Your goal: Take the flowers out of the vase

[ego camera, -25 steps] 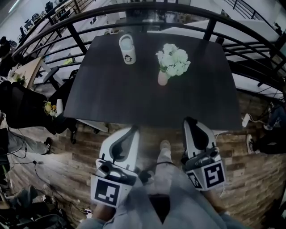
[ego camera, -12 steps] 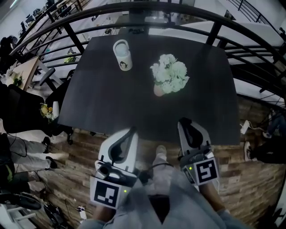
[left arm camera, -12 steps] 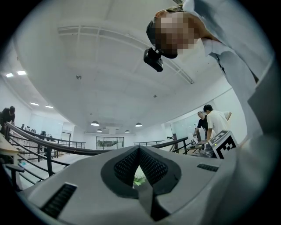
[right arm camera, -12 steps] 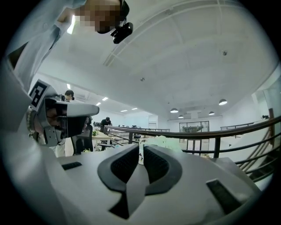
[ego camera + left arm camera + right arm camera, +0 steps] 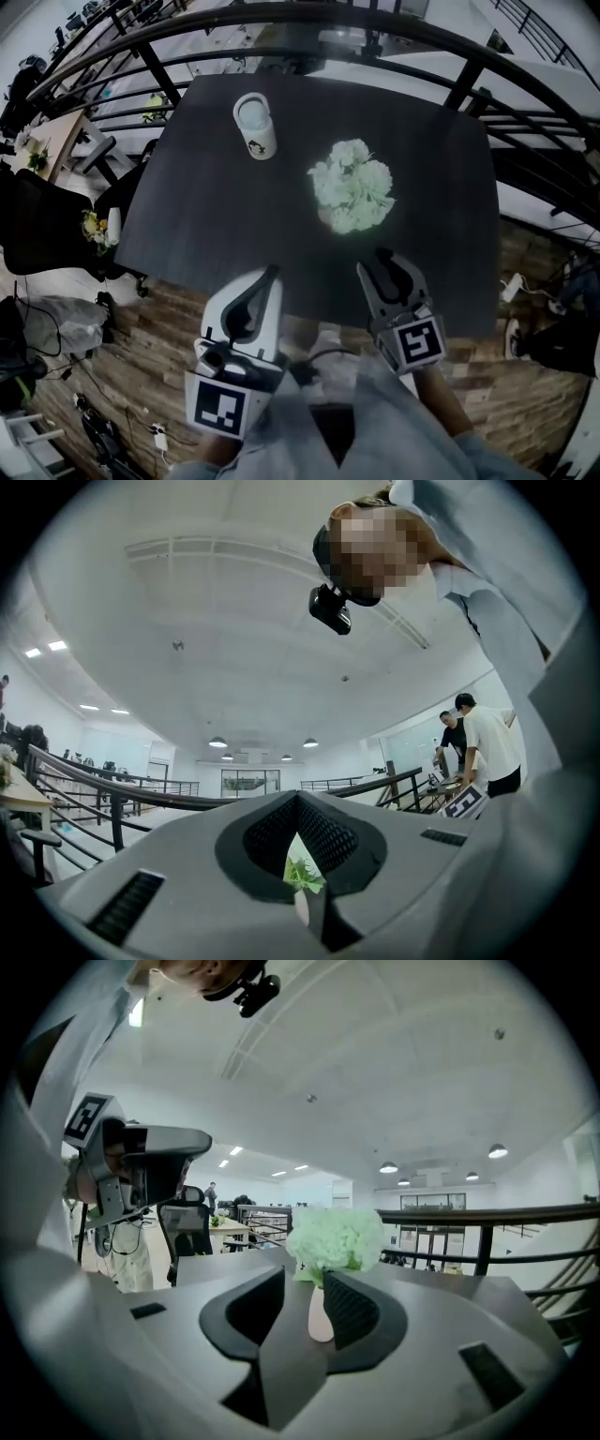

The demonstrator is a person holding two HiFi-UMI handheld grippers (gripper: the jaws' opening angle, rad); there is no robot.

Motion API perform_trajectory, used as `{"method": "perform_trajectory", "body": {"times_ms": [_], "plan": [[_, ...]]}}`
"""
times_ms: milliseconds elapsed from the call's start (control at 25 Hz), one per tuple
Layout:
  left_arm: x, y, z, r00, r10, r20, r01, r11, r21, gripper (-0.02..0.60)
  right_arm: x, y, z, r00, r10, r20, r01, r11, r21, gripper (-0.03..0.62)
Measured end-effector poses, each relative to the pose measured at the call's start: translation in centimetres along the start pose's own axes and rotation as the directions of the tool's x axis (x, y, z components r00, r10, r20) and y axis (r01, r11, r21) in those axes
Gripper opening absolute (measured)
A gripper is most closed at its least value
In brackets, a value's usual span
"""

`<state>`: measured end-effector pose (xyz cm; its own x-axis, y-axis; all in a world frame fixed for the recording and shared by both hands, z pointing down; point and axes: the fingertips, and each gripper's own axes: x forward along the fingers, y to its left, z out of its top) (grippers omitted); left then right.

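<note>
A bunch of pale green-white flowers [image 5: 352,190] stands on the dark table [image 5: 206,216], right of centre, and hides its small vase from above. The right gripper view shows the flowers [image 5: 336,1234] in a small white vase [image 5: 321,1318]. My right gripper [image 5: 380,258] [image 5: 302,1279] is over the table's front edge, just short of the flowers. Its jaws have just been opening and stand apart with nothing between them; the vase lies beyond them. My left gripper [image 5: 269,275] [image 5: 298,799] is at the front edge, shut and empty, and the flowers [image 5: 302,874] show through its slit.
A white mug [image 5: 254,127] with a printed figure stands at the table's back left. A dark curved railing [image 5: 309,17] runs behind the table. Wooden floor, chairs and cables lie to the left. Two people [image 5: 476,742] stand at a desk far off.
Both grippers have moved forward to the table. The right one has gone from over the floor to over the table's front edge, close to the flowers.
</note>
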<state>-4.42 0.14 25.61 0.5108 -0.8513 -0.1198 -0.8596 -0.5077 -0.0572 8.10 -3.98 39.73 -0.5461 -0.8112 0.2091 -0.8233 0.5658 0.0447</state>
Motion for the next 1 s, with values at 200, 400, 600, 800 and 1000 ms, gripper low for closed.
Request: {"method": "perform_trajectory", "body": {"times_ms": [200, 400, 600, 800, 1000], "plan": [[2.0, 1.0, -0.4, 0.999, 0.048, -0.006, -0.048, 0.999, 0.008, -0.002, 2.7, -1.2, -2.8, 0.995, 0.069, -0.070, -0.068, 0.997, 0.023, 0.175], [3.7, 1.3, -0.8, 0.996, 0.084, -0.020, -0.084, 0.996, 0.016, -0.002, 4.6, -2.2, -4.7, 0.986, 0.147, -0.080, -0.142, 0.988, 0.066, 0.230], [4.4, 2.0, -1.5, 0.993, 0.114, -0.040, -0.114, 0.993, 0.012, -0.002, 6.7, -2.8, -6.1, 0.977, 0.182, -0.115, -0.174, 0.982, 0.078, 0.301], [4.4, 2.5, -1.8, 0.987, 0.147, -0.066, -0.146, 0.989, 0.022, -0.002, 8.6, -3.5, -6.3, 0.980, 0.180, -0.090, -0.171, 0.980, 0.101, 0.308], [4.3, 2.4, -1.7, 0.986, 0.148, -0.072, -0.147, 0.989, 0.015, -0.002, 9.3, -3.9, -6.1, 0.981, 0.169, -0.093, -0.159, 0.981, 0.112, 0.313]]}}
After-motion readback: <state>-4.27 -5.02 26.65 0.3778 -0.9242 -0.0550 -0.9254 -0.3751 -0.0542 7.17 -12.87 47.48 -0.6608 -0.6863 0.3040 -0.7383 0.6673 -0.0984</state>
